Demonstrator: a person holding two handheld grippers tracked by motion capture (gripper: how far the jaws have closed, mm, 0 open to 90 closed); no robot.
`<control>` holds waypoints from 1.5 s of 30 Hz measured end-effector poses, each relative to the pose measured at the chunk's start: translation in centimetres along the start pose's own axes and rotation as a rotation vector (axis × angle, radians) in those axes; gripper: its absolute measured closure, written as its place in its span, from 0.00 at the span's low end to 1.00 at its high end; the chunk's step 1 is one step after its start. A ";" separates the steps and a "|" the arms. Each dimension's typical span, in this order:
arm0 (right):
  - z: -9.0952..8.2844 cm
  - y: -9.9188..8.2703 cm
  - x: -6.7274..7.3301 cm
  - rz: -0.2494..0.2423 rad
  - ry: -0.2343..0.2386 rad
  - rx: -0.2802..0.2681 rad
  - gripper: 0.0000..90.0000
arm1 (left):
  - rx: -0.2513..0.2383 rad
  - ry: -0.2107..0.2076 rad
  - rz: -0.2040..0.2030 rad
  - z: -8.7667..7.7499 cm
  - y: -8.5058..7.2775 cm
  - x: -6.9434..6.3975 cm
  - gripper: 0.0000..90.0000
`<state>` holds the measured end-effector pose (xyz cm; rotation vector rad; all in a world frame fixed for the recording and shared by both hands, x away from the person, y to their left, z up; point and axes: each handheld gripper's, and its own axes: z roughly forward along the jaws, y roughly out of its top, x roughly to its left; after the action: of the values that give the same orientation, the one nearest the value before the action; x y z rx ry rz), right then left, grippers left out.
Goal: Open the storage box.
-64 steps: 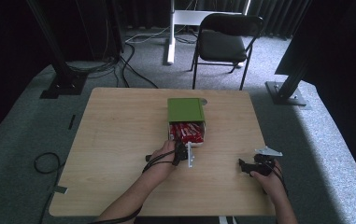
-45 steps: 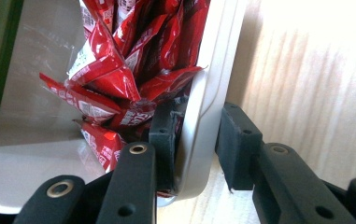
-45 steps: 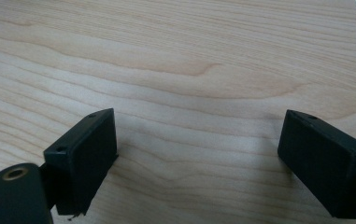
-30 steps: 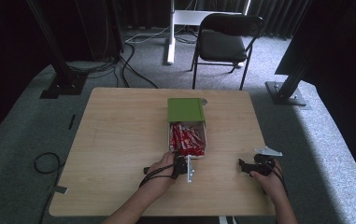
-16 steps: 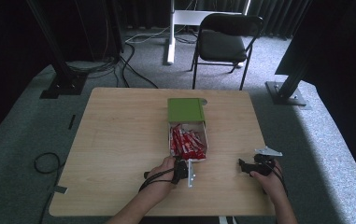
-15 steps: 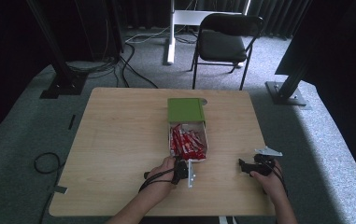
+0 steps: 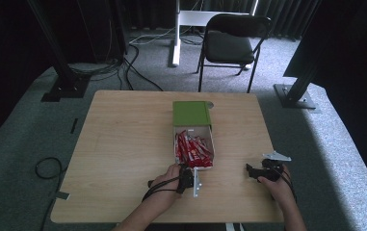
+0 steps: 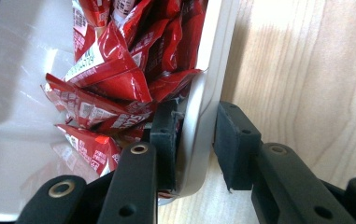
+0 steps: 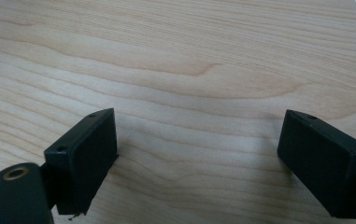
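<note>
the left claw (image 8: 192,140) is clamped on the near wall of a white inner tray (image 8: 203,93), one pad inside against the red sachets (image 8: 115,79) and one outside on the wood side; the outer pad looks a touch off the plastic in the left gripper view, yet the jaws stand as close as they get, so i judge this a grip on the tray rim, the sort of hold that lets a drawer-style tray be drawn out toward the person. in the high view the tray (image 7: 211,144) sticks out from under a green sleeve (image 7: 191,113) near the middle of the bench (image 7: 123,144), its open part heaped with sachets (image 7: 193,150), and the left claw (image 7: 194,179) sits at its near end with the hand behind it. gripping the end wall rather than the packets makes sense: the sachets are loose and slippery, the wall is stiff and pulls the whole load along. the right claw (image 9: 196,158) is spread wide over bare wood with nothing between the pads; in the high view it (image 7: 252,172) rests on the bench well to the right of the tray, seemingly parked and kept out of the way. the bench is pale wood-grain laminate, matte and uncluttered apart from the box. around it lies grey carpet, with a black folding chair (image 7: 234,41) beyond the far edge, dark stand bases (image 7: 63,89) and cables (image 7: 137,72) on the floor, and black curtains behind
</note>
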<state>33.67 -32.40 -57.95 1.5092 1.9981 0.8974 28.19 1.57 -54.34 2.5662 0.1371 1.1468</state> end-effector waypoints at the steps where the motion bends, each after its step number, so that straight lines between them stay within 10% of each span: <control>1: 0.0 0.0 0.0 0.000 0.000 0.000 0.13 | -0.005 0.001 -0.005 0.0 -0.1 -0.1 0.79; 22: 0.0 0.0 0.0 0.000 -0.001 -0.001 0.13 | -0.075 -0.084 -0.126 -2.4 -0.5 0.8 0.73; 45: 0.0 0.0 0.0 0.001 -0.001 0.000 0.13 | -0.247 -0.097 -0.353 -5.8 -2.3 5.6 0.73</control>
<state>33.66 -32.39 -57.95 1.5099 1.9969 0.8973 27.79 6.44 -47.49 2.2595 0.3838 0.8489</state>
